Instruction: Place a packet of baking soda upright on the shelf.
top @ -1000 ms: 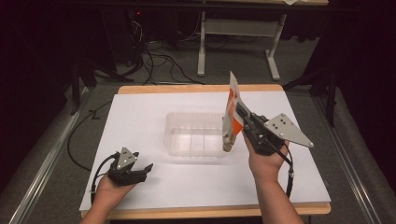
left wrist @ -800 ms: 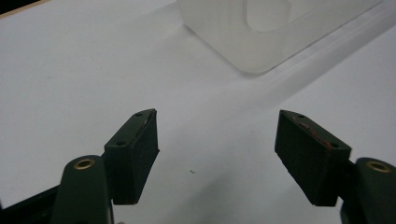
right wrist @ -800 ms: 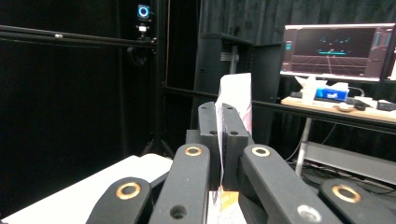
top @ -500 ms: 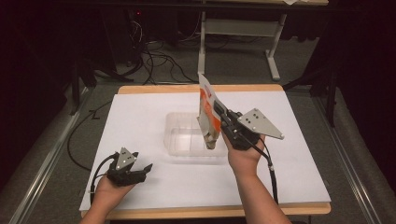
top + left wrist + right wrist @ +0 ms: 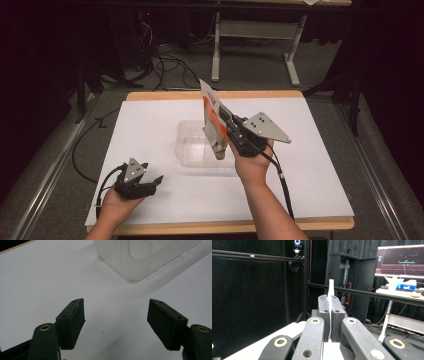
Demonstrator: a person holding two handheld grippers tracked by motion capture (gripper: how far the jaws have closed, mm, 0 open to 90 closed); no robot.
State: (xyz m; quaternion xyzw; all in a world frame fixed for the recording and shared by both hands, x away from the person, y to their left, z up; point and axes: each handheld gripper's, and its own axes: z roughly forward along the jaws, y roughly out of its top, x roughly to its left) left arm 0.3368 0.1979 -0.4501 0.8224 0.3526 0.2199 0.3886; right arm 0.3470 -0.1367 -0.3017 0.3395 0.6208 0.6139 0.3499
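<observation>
A person works at a white-covered table point(image 5: 150, 130) with a gripper in each hand. The right gripper point(image 5: 226, 126) is clamped on a flat orange and white packet point(image 5: 214, 117), holding it upright. Over the last second the packet has travelled left, from past the right end of a clear plastic tub point(image 5: 192, 150) to above the tub's right part, so it looks ready to be lowered in. The left gripper point(image 5: 155, 181) rests near the left corner, jaws wide apart and empty.
</observation>
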